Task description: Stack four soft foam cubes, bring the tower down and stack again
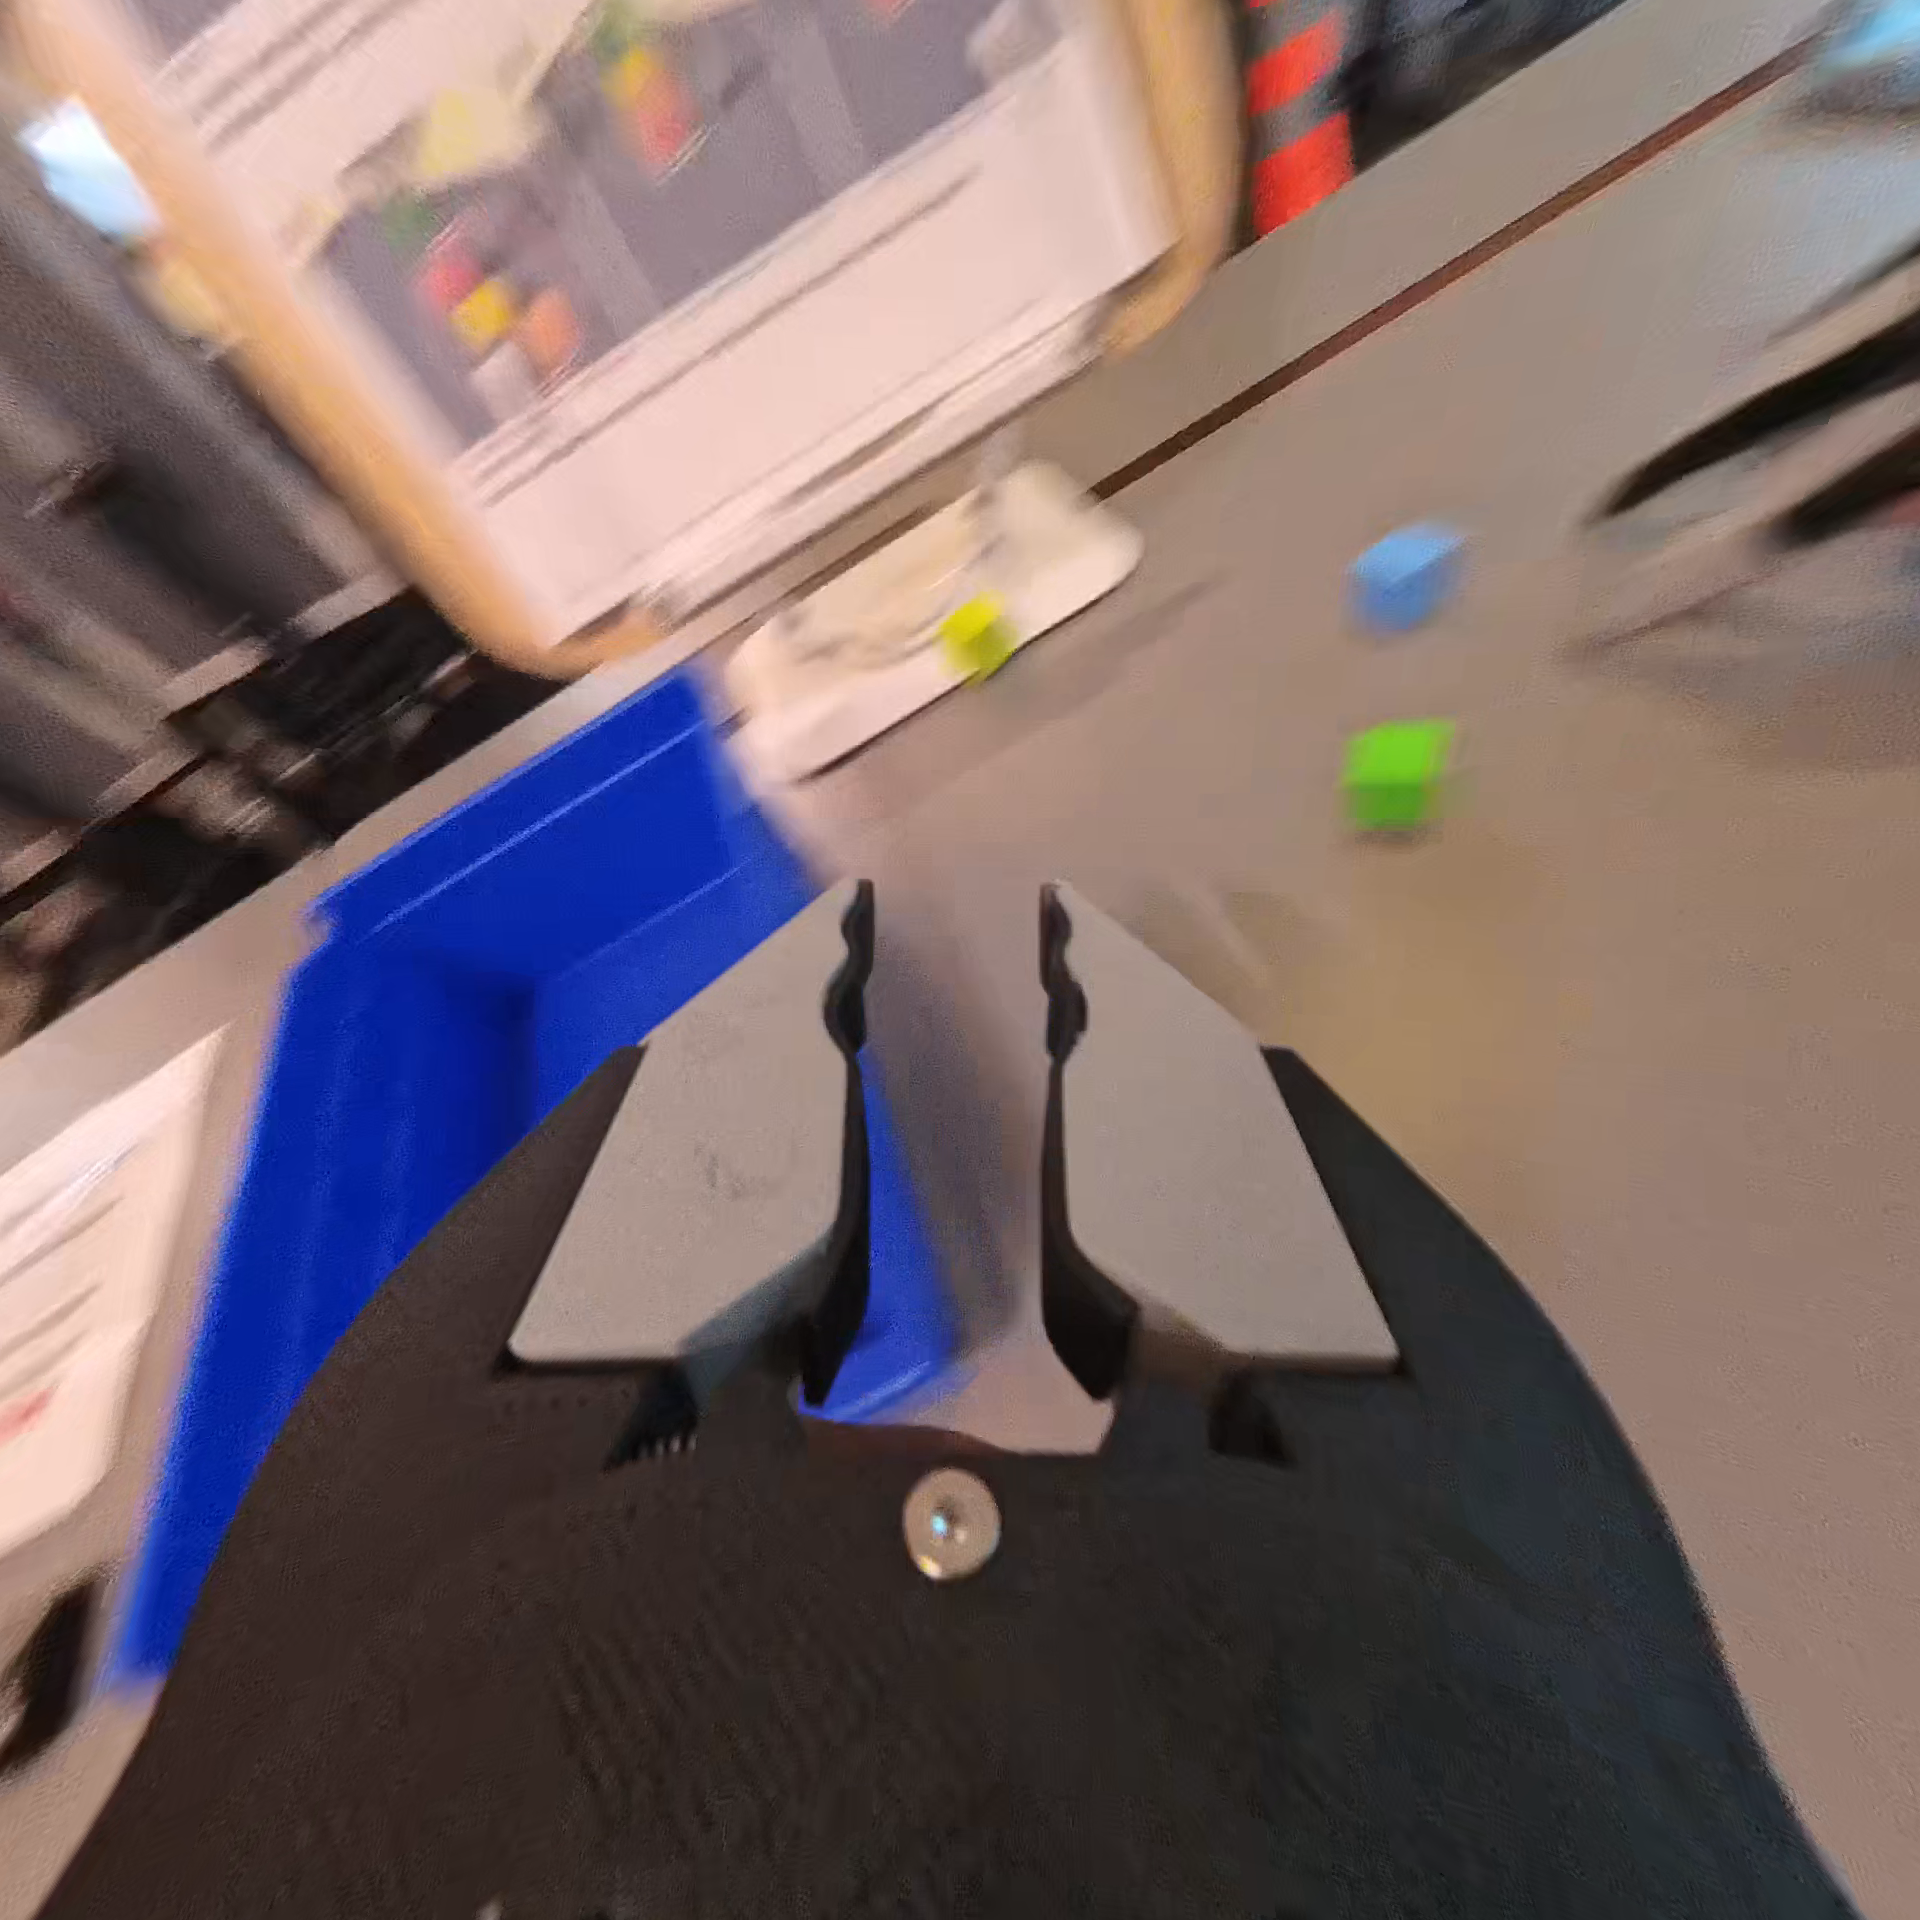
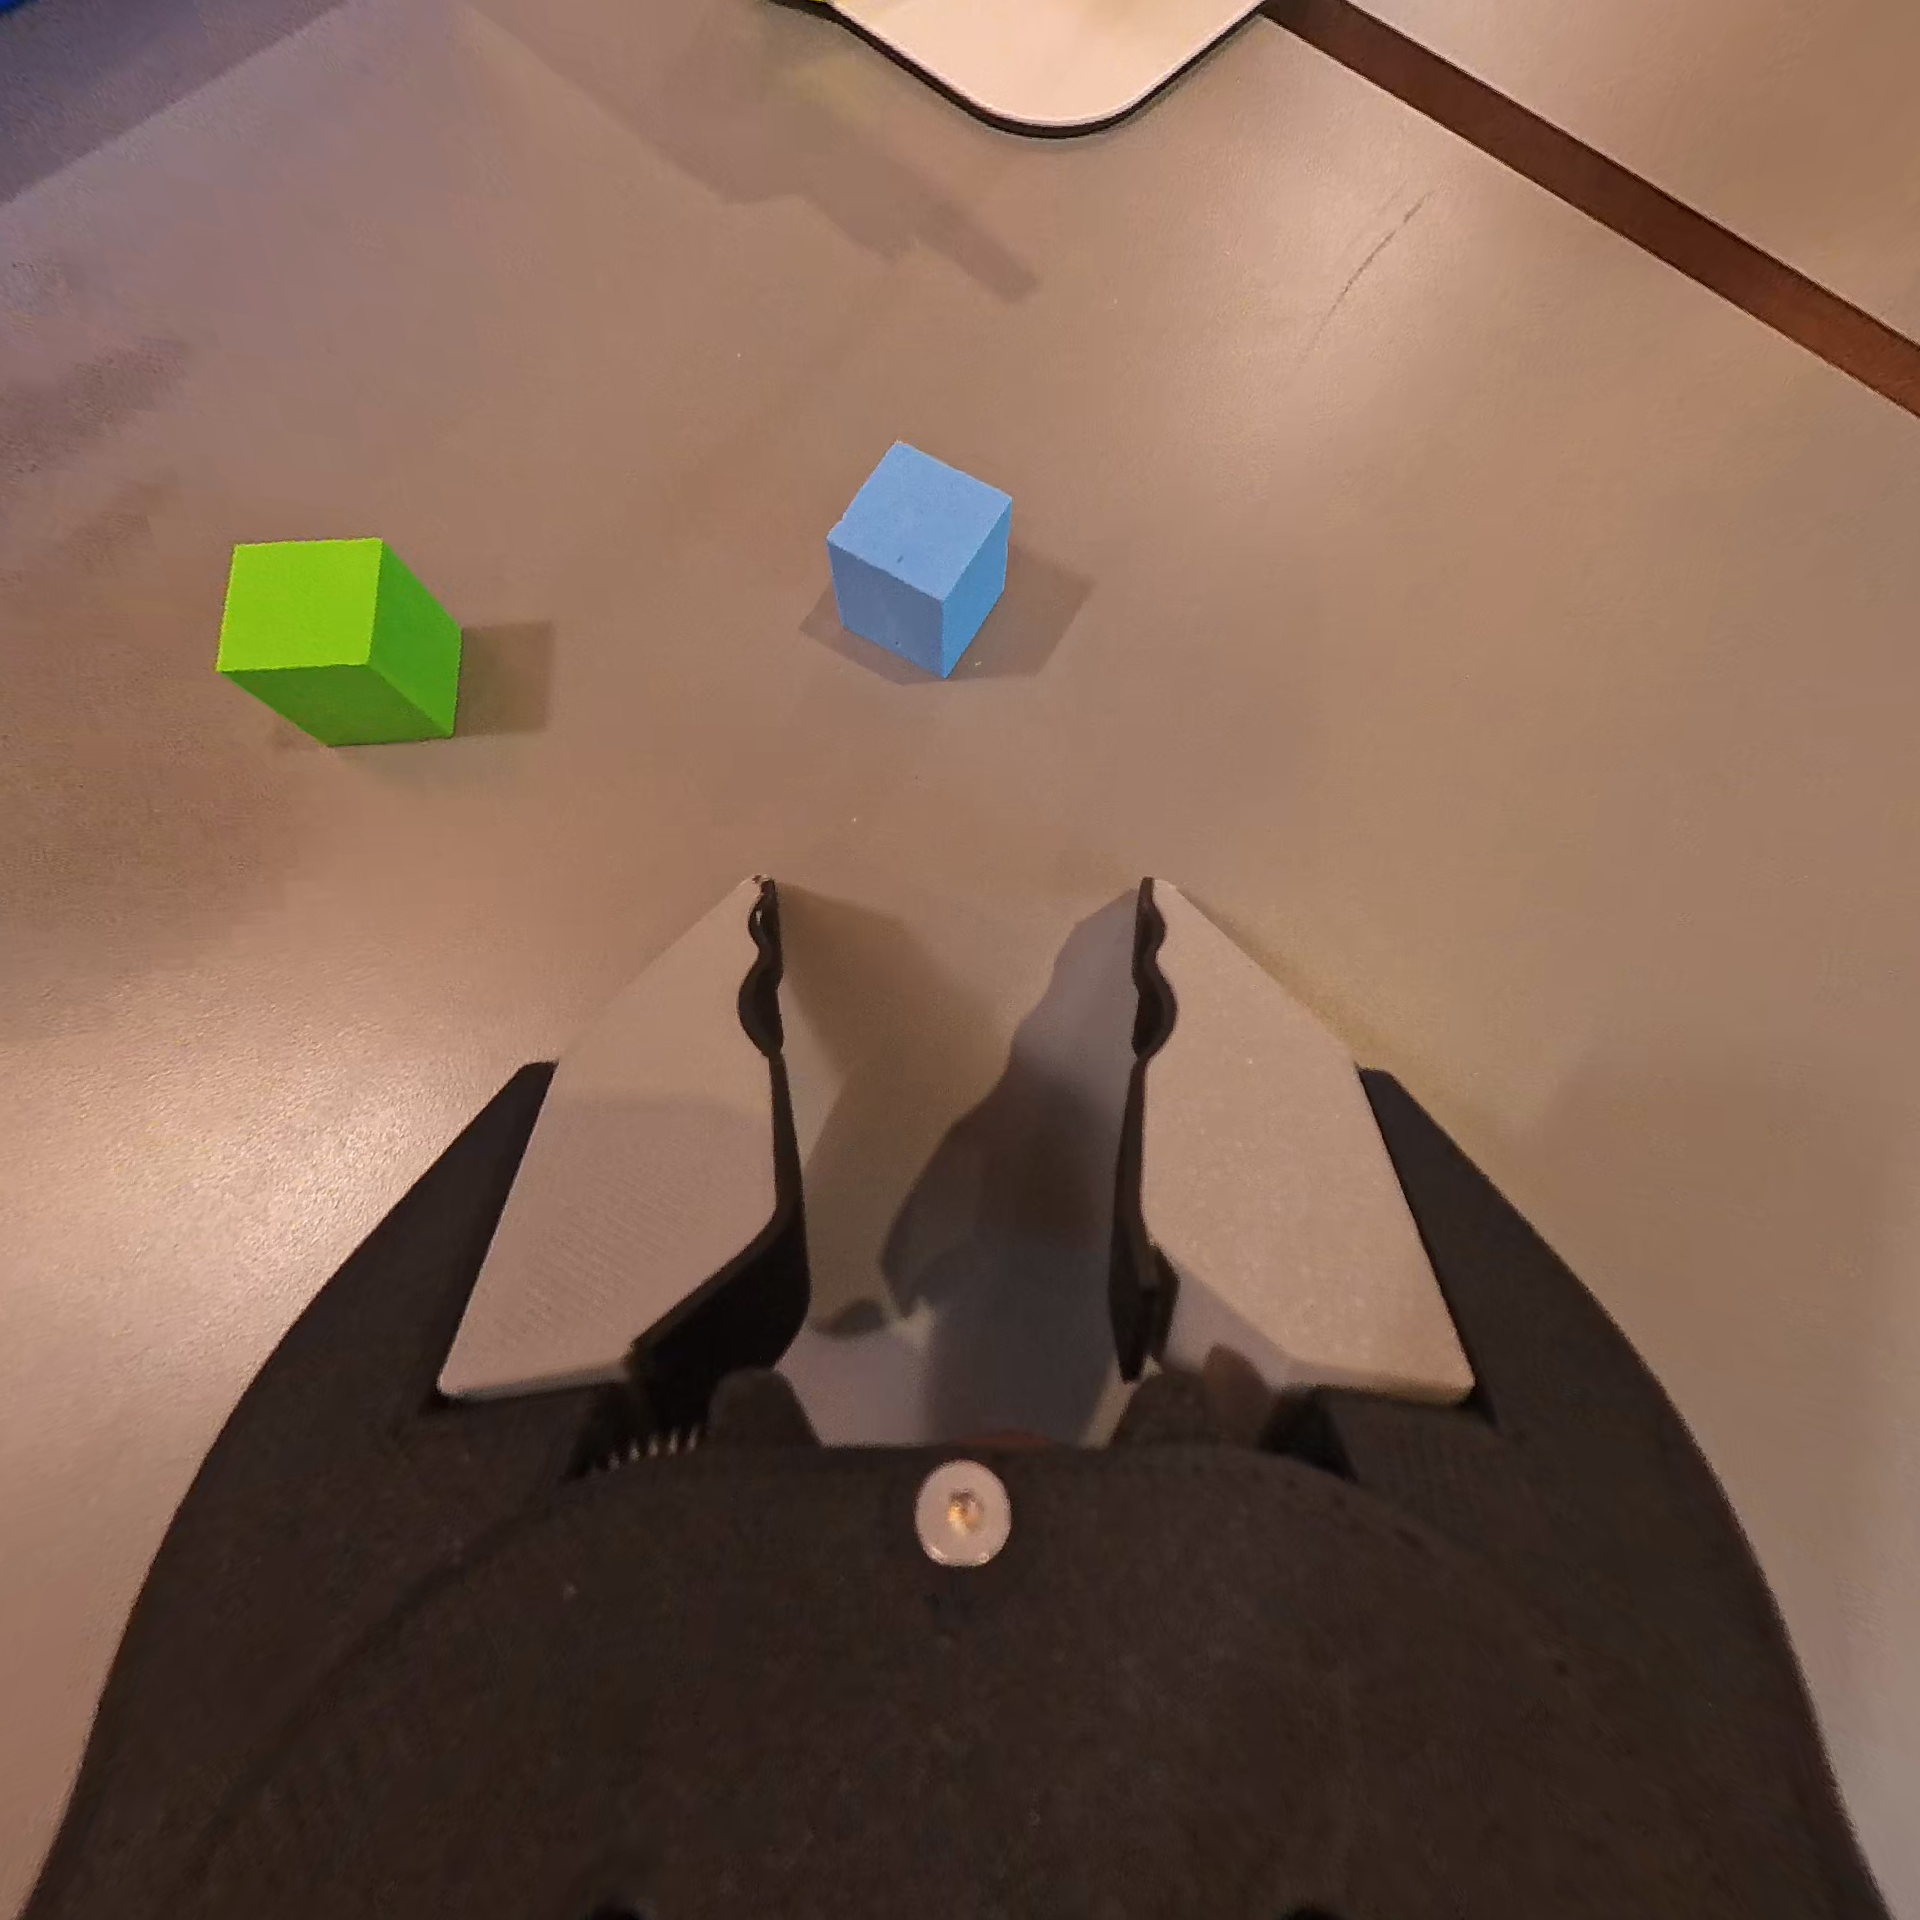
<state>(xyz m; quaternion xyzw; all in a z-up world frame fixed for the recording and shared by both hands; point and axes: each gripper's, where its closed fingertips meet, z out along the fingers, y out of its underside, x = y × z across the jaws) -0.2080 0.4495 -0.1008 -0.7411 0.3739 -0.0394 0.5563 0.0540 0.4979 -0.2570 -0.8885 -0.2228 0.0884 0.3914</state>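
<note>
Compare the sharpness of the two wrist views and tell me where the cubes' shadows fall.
Left wrist view: heavy motion blur smears the blue bin, yellow cube and background; only the left gripper stays crisp. Right wrist view: sharp; the green cube and blue cube cast soft shadows to their right on the table.

Empty tool (image 2: 951, 894) faces blue cube (image 2: 920, 556), green cube (image 2: 338, 639).
</note>
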